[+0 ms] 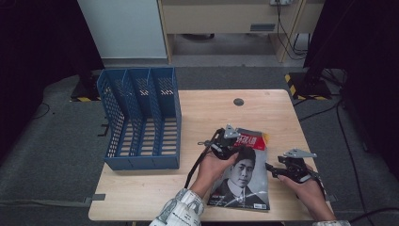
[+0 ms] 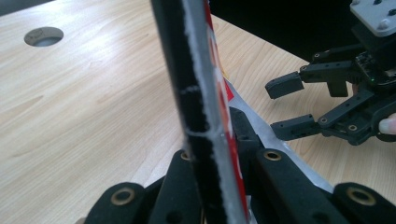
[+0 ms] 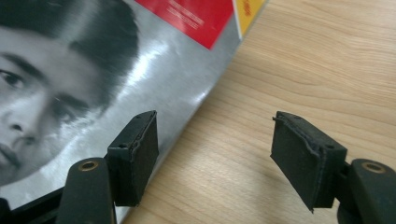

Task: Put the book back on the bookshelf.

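A magazine (image 1: 244, 181) with a black-and-white portrait cover and a red title block lies on the wooden table (image 1: 211, 108) in front of the person. My left gripper (image 1: 237, 148) is shut on its left edge near the top. In the left gripper view that edge (image 2: 205, 116) stands upright between the jaws of the left gripper (image 2: 212, 172), lifted off the table. My right gripper (image 1: 270, 170) stands open just beside the magazine's right edge, with nothing between its fingers. The right gripper view shows the right gripper (image 3: 215, 154) over bare wood, its left pad (image 3: 140, 154) at the cover's (image 3: 93, 70) border.
A blue mesh file rack (image 1: 141, 117) with three slots stands at the table's left. A round cable hole (image 1: 238, 101) sits near the far edge. The right gripper (image 2: 285, 105) also shows in the left gripper view. Grey carpet surrounds the table.
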